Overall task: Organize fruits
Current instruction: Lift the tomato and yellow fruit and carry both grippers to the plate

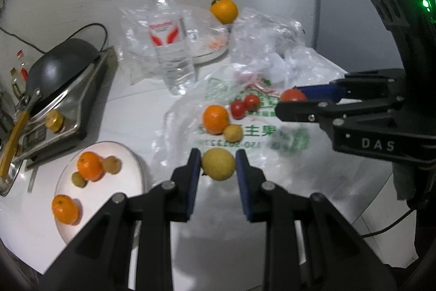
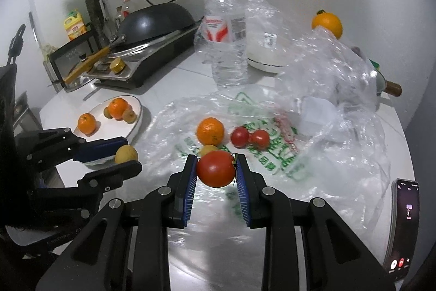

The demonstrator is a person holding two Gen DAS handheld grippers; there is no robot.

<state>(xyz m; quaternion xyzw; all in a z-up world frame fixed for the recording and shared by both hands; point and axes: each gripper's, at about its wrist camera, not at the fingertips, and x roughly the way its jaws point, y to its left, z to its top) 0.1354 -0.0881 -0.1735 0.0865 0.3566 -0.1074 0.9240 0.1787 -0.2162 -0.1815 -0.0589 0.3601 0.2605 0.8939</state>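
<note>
Fruits are being sorted on a white counter (image 2: pixel 174 78), and two of them are up in the air right now. One round yellow-green fruit (image 1: pixel 218 164) sits pinched between the blue pads of the left gripper (image 1: pixel 218 168), just beside the oval white plate (image 1: pixel 130 154) near the counter's left edge. One big red tomato (image 2: pixel 215 168) is squeezed between the pads of the right gripper (image 2: pixel 215 173), above the clear plastic bag with green writing (image 2: pixel 272 154) in the middle of the counter. The tomato looks soft and smooth, so I think a hard squeeze could squash it; holding it by its fat middle, as now, seems best. The yellow fruit looks firmer and light. The plate already has two small oranges (image 1: pixel 90 165) and some little yellow-brown fruits (image 1: pixel 111 164). One orange (image 2: pixel 210 131), two small red tomatoes (image 2: pixel 249 138) and a small yellow fruit are on the bag. The bag is crinkly and may slide. A clear water bottle (image 2: pixel 227 45) stands toward the back, and a black pan (image 2: pixel 155 21) sits on a stove at the back left corner. A phone (image 2: pixel 406 222) lies at the right edge.
</note>
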